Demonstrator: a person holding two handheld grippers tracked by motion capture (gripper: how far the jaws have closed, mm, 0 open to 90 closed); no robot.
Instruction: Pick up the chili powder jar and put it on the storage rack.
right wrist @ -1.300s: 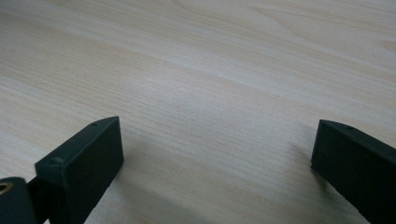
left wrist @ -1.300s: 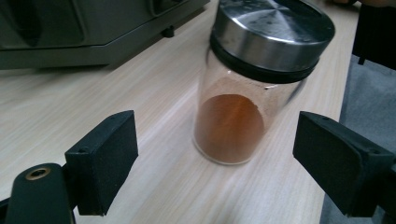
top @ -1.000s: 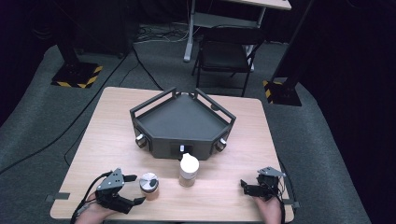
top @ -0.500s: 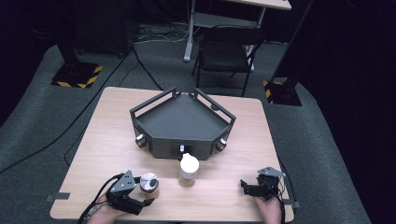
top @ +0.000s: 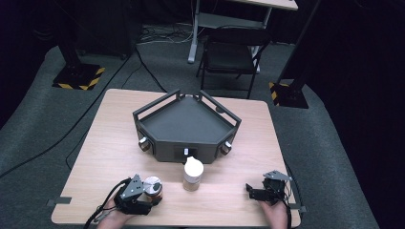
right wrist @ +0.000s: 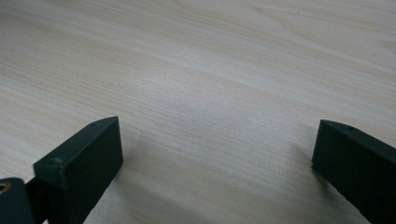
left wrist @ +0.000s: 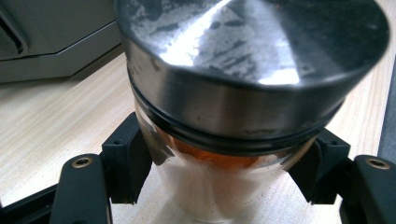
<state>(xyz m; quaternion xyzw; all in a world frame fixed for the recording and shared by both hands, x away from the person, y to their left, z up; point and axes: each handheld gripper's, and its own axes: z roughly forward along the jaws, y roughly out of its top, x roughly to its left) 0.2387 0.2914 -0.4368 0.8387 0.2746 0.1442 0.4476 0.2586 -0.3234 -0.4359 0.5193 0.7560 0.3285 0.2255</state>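
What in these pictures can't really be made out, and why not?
- jar: in the left gripper view its base is cut off by the bottom edge, and its steel lid is cut off at the top.
- left gripper: whether its pads press the glass is unclear.
- white bottle: any label is too small in the high view.
- tray: its front knobs are too small to identify.

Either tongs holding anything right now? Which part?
Left tongs straddle the metal-lidded jar at its glass body, just below the lid; firm contact can't be confirmed. Right tongs are open over bare table.
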